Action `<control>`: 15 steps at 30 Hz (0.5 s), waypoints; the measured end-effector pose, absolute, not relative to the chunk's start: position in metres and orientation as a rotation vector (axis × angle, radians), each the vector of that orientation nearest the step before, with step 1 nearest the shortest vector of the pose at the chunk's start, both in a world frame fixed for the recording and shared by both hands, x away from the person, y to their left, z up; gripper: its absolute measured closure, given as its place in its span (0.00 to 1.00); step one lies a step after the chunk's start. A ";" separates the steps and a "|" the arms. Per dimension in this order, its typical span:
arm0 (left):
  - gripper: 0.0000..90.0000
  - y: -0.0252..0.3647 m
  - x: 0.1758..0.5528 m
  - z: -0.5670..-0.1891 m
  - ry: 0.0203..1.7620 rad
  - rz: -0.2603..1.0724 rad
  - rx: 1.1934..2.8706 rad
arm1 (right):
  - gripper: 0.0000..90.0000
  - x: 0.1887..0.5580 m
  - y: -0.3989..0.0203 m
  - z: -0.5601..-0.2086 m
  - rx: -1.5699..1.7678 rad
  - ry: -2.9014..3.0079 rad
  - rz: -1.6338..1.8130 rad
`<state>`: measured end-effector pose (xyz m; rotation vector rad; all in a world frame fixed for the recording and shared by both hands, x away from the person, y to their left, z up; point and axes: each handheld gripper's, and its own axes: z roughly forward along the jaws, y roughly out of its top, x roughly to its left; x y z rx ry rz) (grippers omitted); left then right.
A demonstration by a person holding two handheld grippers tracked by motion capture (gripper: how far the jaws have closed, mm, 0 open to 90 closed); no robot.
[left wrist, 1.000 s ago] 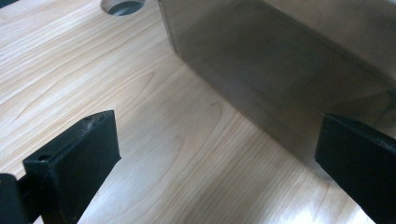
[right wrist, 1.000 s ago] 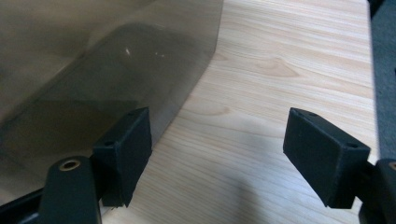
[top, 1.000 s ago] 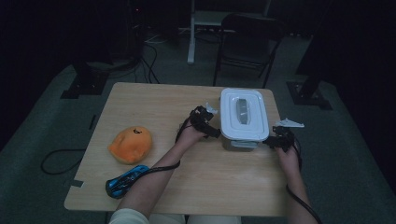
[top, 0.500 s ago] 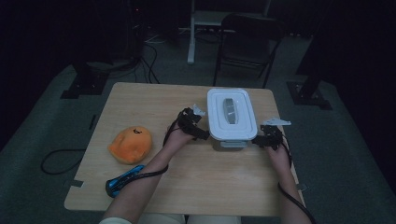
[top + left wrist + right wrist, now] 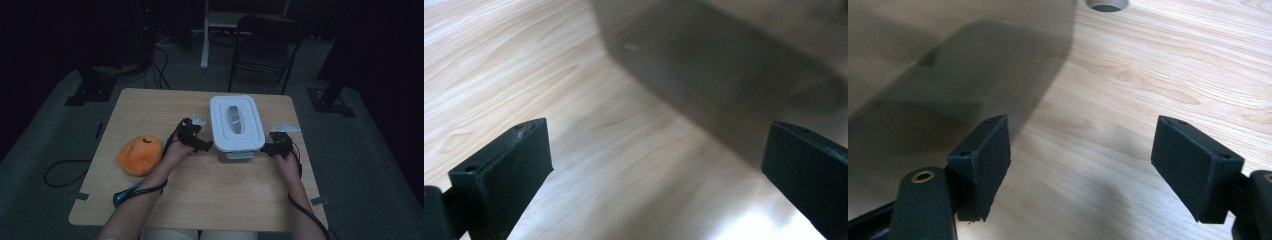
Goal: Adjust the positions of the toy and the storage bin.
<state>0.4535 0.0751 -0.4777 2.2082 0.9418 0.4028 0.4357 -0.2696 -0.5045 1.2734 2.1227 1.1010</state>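
At frame centre, a white rectangular plastic lidded box (image 5: 236, 125) sits between the spread left hand-held gripper (image 5: 206, 146) and the spread right hand-held gripper (image 5: 265, 148).

box (image 5: 724, 65): just a blurry grey wall in both gripper views, top and lid cut off | left gripper (image 5: 207, 145) and right gripper (image 5: 264, 148): can't tell from above if the tips touch the box | blue thing (image 5: 125, 195) under the left forearm: half covered, too dark to identify
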 end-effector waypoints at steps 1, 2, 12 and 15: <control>0.01 0.077 0.457 -0.479 0.951 0.409 2.209 | 0.26 0.438 -0.270 -0.506 1.286 2.116 1.098; 0.01 0.079 0.463 -0.480 0.970 0.401 2.200 | 0.26 0.440 -0.271 -0.506 1.300 2.107 1.100; 0.01 0.074 0.479 -0.473 0.990 0.422 2.162 | 0.25 0.460 -0.271 -0.503 1.360 2.051 1.088; 0.01 0.072 0.481 -0.471 0.989 0.426 2.173 | 0.27 0.465 -0.268 -0.501 1.354 2.074 1.086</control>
